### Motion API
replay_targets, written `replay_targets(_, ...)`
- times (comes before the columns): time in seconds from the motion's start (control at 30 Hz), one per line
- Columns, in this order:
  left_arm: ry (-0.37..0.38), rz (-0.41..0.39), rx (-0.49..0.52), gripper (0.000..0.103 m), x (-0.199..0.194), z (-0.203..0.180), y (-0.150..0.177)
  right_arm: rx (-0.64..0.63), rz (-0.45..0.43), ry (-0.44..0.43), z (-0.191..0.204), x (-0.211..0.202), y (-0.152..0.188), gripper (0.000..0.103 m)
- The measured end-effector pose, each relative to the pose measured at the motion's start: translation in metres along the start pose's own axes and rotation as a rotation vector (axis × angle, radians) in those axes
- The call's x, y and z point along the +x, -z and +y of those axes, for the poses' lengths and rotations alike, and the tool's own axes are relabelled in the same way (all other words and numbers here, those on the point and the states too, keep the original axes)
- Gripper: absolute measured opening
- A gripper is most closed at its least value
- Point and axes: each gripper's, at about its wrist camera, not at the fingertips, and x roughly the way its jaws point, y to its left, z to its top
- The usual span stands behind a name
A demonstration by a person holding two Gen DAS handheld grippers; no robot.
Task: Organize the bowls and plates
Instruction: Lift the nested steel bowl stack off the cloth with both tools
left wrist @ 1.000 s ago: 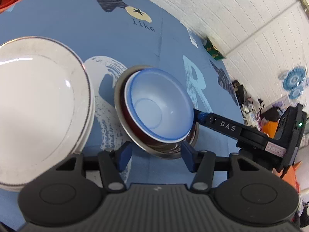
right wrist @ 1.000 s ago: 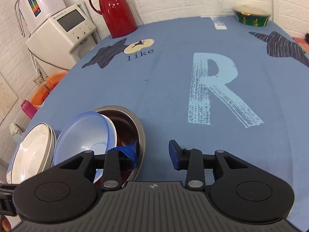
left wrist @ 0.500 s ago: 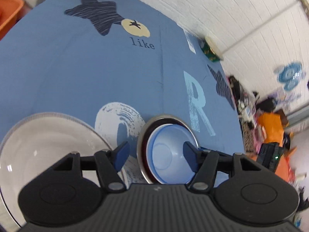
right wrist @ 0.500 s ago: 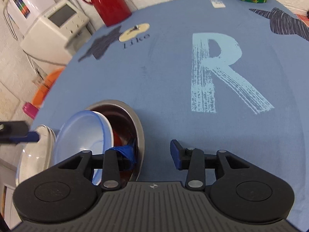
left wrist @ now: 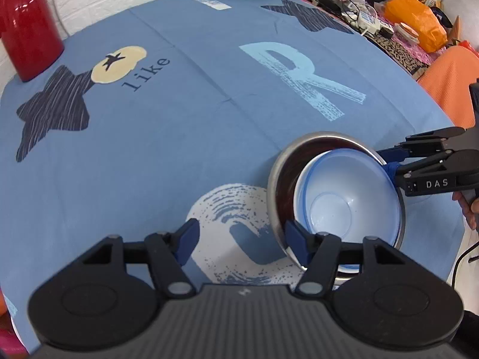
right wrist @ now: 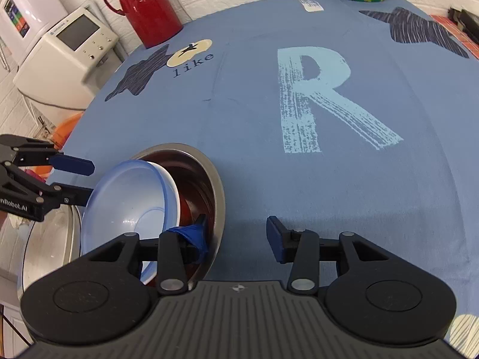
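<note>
Two bowls sit nested near the table's (left wrist: 209,113) front edge: a pale blue plastic bowl (left wrist: 344,200) tilted inside a steel bowl (left wrist: 278,179) with a dark red inner wall, on the blue printed cloth just beside the white swirl mark. The right gripper (right wrist: 236,233) is spread wide, with one of its fingers (right wrist: 191,233) dipped inside the steel bowl against the rim and the other outside over the cloth, so it straddles the steel wall without pinching it. The left gripper (left wrist: 239,239) is likewise spread and holds nothing, its right finger close beside the steel rim on the near side, whether touching I cannot tell. In the right wrist view a white plate (right wrist: 51,239) lies just left of the bowls, partly hidden behind the left gripper. The plastic bowl looks light and a little flexible, and it rests loosely, so it would probably shift or slide if the stack is tipped. The steel bowl is stiff, smooth and likely slippery; its thin rim seems the only practical place to take hold, with one finger inside and one outside. The plate looks like ceramic and would chip if knocked by the metal bowl.
</note>
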Motion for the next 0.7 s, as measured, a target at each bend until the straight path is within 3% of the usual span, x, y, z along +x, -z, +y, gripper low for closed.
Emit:
replay_targets(0.1,0.017,0.004,-0.008,0.064,0.005,0.000,-0.002,0.025,-0.009,0.007,-0.002,0.001,-0.001,0.027)
replay_targets(0.23,0.011,-0.007,0.068,0.064,0.014,-0.007,0.000,0.050,-0.001,0.015,-0.002,0.001,-0.002,0.028)
replay_targets(0.37,0.065,0.017,-0.002,0.064,0.020,0.005,-0.002,0.097,0.011,0.039,0.000,0.000,-0.002,0.028)
replay_targets(0.47,0.098,0.021,-0.043,0.064,0.021,0.011,0.001,0.221,0.056,0.059,-0.002,-0.004,-0.001,0.029)
replay_targets(0.57,0.120,0.025,-0.060,0.065,0.022,0.013,0.003,0.315,0.042,0.052,-0.003,-0.013,0.011,0.029)
replay_targets(0.7,0.129,0.017,-0.045,0.066,0.022,0.012,0.006,0.274,0.004,0.113,0.011,-0.020,0.024,0.030)
